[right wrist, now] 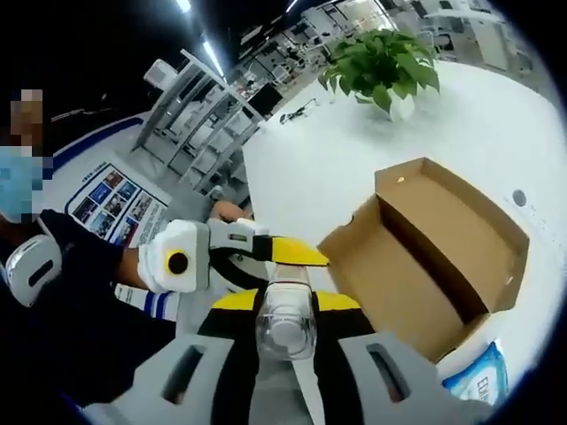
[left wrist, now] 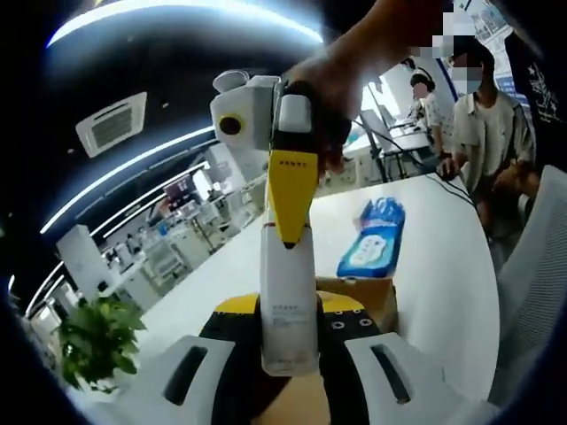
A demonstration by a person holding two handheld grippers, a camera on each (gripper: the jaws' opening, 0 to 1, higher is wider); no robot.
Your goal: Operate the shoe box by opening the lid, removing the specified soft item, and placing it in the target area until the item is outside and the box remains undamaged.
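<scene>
A white bottle (left wrist: pixel 290 305) stands between the jaws of my left gripper (left wrist: pixel 288 350), which is shut on its near end. My right gripper (left wrist: pixel 292 190), held by a hand, comes down from above with a yellow finger on the bottle's far end. In the right gripper view the bottle (right wrist: pixel 286 323) shows end-on inside my right gripper (right wrist: pixel 286 350), shut on it, and the left gripper (right wrist: pixel 283 252) meets it from the left. The brown shoe box (right wrist: pixel 443 190) lies open and empty on the white table (right wrist: pixel 337 159). The box (left wrist: pixel 372 297) also sits just behind the bottle.
A blue wipes pack (left wrist: pixel 372 235) lies on the table by the box; the same pack (right wrist: pixel 478 376) is near the box's front corner. A potted plant (right wrist: pixel 381 62) stands at the table's far side. Seated people (left wrist: pixel 483 124) are beyond the table's edge.
</scene>
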